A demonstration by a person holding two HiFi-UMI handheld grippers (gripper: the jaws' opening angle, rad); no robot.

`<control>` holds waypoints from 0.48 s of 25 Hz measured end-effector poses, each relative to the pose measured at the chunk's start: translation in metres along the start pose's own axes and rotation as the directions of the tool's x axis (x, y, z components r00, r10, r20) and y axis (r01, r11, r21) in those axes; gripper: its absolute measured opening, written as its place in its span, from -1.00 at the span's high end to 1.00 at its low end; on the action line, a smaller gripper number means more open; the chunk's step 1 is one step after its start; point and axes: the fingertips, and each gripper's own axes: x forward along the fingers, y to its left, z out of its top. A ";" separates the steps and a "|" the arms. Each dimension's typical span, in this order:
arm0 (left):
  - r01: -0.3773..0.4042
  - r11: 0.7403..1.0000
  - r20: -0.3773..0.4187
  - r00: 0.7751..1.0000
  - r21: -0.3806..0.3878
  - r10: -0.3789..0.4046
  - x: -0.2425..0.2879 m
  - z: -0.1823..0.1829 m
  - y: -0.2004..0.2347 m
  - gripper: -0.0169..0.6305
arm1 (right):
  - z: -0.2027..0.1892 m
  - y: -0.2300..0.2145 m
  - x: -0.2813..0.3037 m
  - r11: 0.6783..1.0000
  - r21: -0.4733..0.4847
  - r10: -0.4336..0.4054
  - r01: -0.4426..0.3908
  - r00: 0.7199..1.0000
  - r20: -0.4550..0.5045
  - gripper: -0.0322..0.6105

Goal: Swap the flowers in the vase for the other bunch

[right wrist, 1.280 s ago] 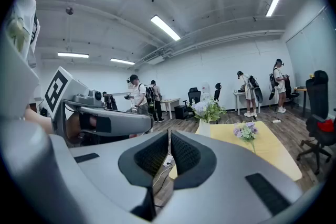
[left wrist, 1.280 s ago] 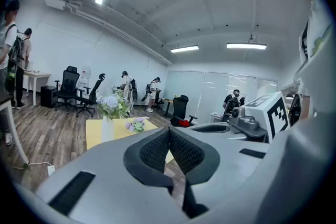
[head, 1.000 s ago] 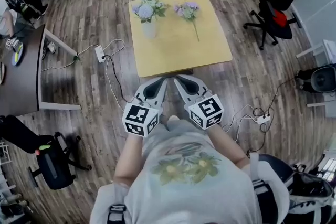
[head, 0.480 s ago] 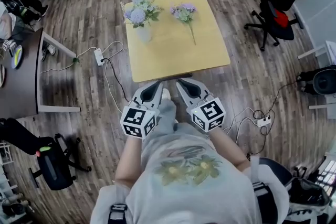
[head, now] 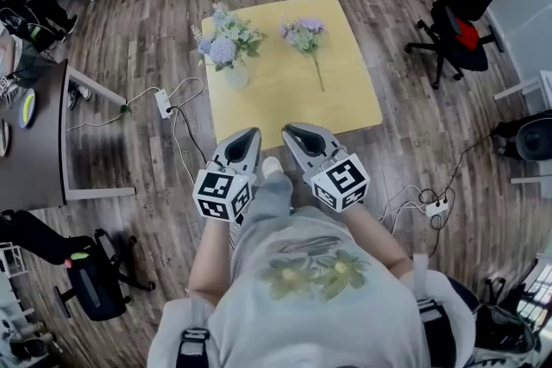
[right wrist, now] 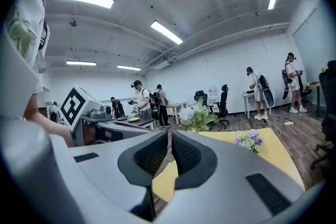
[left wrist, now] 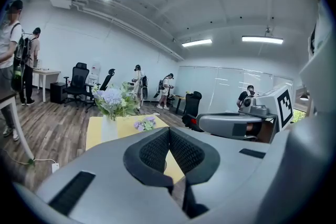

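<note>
A white vase [head: 235, 75] with a blue and white bunch [head: 222, 40] stands at the far left of a yellow table [head: 345, 90]. A second, purple bunch [head: 304, 34] lies flat on the table to its right, stem toward me. My left gripper [head: 250, 136] and right gripper [head: 289, 134] hover side by side at the table's near edge, both shut and empty. In the left gripper view the vase [left wrist: 109, 127] and the lying bunch [left wrist: 144, 124] are ahead; the right gripper view shows the bunch in the vase [right wrist: 198, 117] and the purple bunch [right wrist: 250, 140].
Cables and a power strip [head: 163, 96] lie on the wood floor left of the table. A dark desk [head: 34, 134] stands at the left, office chairs [head: 457, 9] at the right. Several people stand in the background of both gripper views.
Both grippers have advanced toward the table and their tips now reach its near edge. The table has shifted lower and nearer in the head view.
</note>
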 end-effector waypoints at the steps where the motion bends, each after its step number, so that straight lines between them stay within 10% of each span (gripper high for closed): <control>1: -0.004 1.000 0.001 1.000 0.000 0.004 0.005 0.005 0.007 0.90 | 0.003 -0.005 0.008 1.000 0.002 0.005 -0.005 1.000 -0.001 0.75; 12: -0.073 0.997 0.003 0.997 -0.015 0.073 0.037 0.040 0.096 0.90 | 0.032 -0.043 0.107 0.997 -0.002 0.071 -0.071 0.996 -0.049 0.75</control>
